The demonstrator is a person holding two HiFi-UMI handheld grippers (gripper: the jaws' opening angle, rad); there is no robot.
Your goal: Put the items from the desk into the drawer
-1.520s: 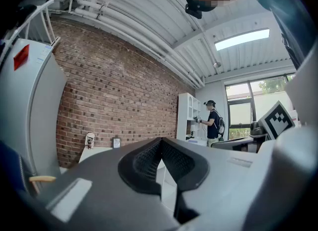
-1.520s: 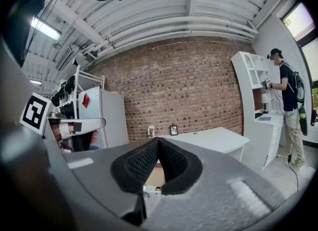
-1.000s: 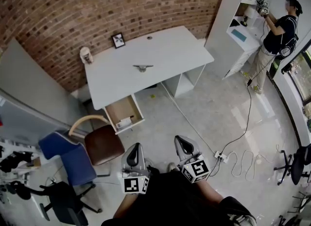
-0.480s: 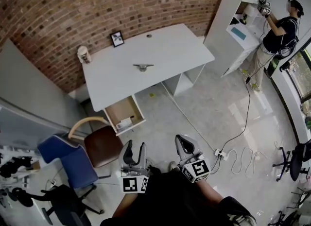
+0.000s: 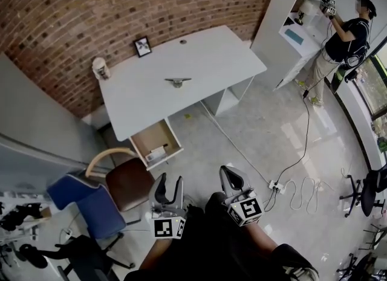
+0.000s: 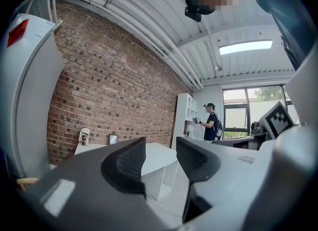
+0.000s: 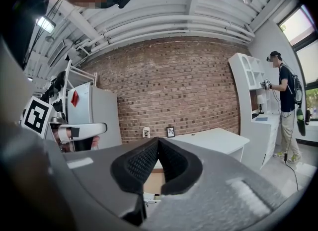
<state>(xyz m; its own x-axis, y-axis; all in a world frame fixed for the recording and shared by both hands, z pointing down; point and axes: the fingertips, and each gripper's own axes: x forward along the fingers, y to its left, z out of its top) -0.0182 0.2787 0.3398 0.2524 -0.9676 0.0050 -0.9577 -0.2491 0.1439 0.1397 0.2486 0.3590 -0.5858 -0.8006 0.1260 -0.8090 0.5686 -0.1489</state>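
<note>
A white desk [image 5: 205,68] stands against the brick wall, far ahead of both grippers. On it are a paper cup [image 5: 98,67], a small picture frame [image 5: 143,46] and a grey metal item [image 5: 177,82]. Below its front left corner a drawer [image 5: 145,138] is pulled out, with a white item [image 5: 156,151] inside. My left gripper [image 5: 167,189] is held low near my body, open and empty. Beside it, my right gripper [image 5: 233,180] is shut on nothing. The desk [image 6: 154,151] shows beyond the left jaws, and the cup [image 7: 146,132] and frame [image 7: 170,131] show above the right jaws.
A brown chair [image 5: 129,179] and a blue chair [image 5: 84,198] stand between me and the drawer. A power strip [image 5: 275,186] with cables lies on the floor at right. A person [image 5: 344,32] works at a white shelf [image 5: 296,35] at far right.
My left gripper has opened; it was shut a second ago. The view has shifted slightly toward the desk. The right gripper stays shut.
</note>
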